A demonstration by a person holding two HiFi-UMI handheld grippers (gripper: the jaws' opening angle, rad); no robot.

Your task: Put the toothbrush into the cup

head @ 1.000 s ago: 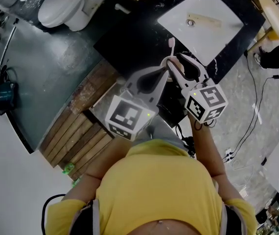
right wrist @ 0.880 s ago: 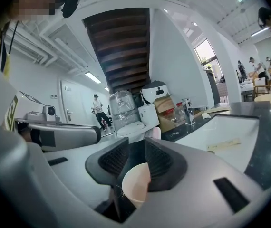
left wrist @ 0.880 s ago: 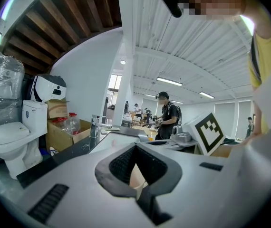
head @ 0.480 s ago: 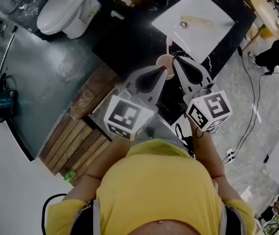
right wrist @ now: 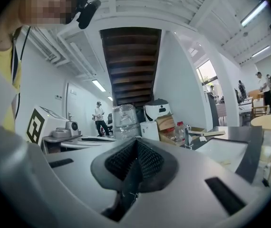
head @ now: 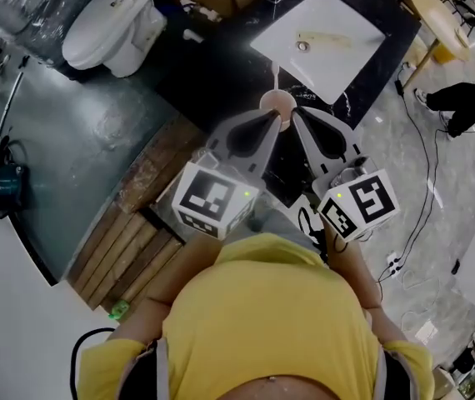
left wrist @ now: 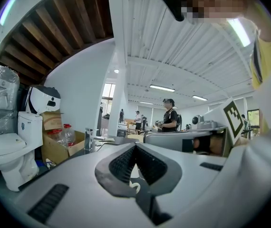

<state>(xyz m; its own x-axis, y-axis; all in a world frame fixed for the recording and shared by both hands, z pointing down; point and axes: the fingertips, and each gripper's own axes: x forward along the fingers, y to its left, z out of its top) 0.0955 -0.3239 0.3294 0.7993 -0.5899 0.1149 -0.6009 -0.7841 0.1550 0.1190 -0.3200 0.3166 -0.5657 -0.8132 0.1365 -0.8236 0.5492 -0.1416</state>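
First, the head view. Both hands are hidden under the marker cubes [head: 212, 198], and a yellow shirt [head: 262, 323] fills the lower frame. The left tongs [head: 280, 117] and the right tongs [head: 297, 112] point the same way, with their tips just beside each other. A pink cup [head: 276, 101] sits right at the tip of the left tongs. Only its rim and upper part show, and the rest lies under the jaws. The toothbrush [head: 276, 79] stands in the cup as a thin pale stick rising past both tips. Its head is hard to tell from the white sink [head: 337, 19] beyond. A toilet [head: 108, 23] stands well off on the left tongs' outer side.

Next, the left gripper view. The 2 jaws of the left tongs [left wrist: 134, 161] are pressed almost together, with a pale sliver pinched between the ribbed pads. It looks like the cup's wall, but the cup's body and the toothbrush cannot be made out behind the grey jaws.

Last, the right gripper view. The 2 jaws of the right tongs [right wrist: 136, 160] are pressed fully together, pad on pad, with nothing between them. The cup and toothbrush are out of sight in this view. The sink lies ahead of the tips, to the right.
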